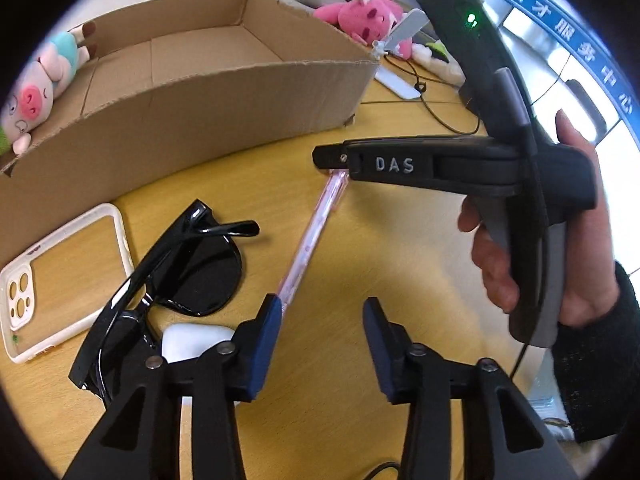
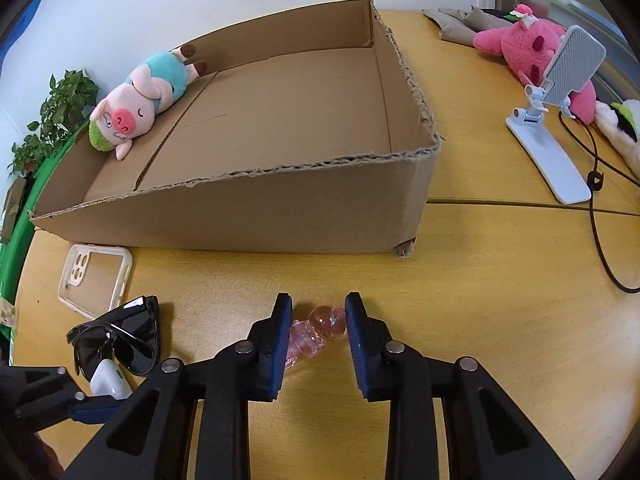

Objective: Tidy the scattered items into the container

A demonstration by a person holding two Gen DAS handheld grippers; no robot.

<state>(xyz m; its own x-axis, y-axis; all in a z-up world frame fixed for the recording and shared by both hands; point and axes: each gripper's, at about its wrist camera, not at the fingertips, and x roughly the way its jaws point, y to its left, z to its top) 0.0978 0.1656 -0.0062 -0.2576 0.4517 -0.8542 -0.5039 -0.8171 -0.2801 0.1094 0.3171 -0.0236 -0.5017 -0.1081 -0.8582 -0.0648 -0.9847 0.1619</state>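
box: big open cardboard box (image 2: 280,120) at the back of the tabletop (image 2: 480,280), only a plush pig (image 2: 140,100) in it atm, leaning on the far-left wall.

target: pink see-thru pen (image 1: 316,232) lying flat on the tabletop in front of the box, just beside the sunglasses (image 1: 192,268).

right tongs (image 2: 318,330): straddling the chunky pink end of the pen. Left pad looks to be touching the plastic, right pad has a sliver of gap, so I read it as not pinched yet, jaws partly closed.

left tongs (image 1: 320,332): half spread, nothing clamped. The pen's near end sits against the outside of the left finger (image 1: 268,320), not between the pads afaict.

handling guess: pen is light, stiff, smooth plastic, so prob slippery and happy to roll or swivel if pinched at one tip. The bumpy decorated end gives the pads something to bite, so imo that's the better spot. No need to squeeze hard.

other clutter: clear phone case (image 2: 96,280) near the box's front-left corner, white earbud case (image 2: 108,380) tucked under the sunglasses. Glasses are the fragile ones, I'd take them by the frame, not the lens.

not mine: phone stand (image 2: 556,128) and pink plush (image 2: 532,44) off to the right, leaving those.
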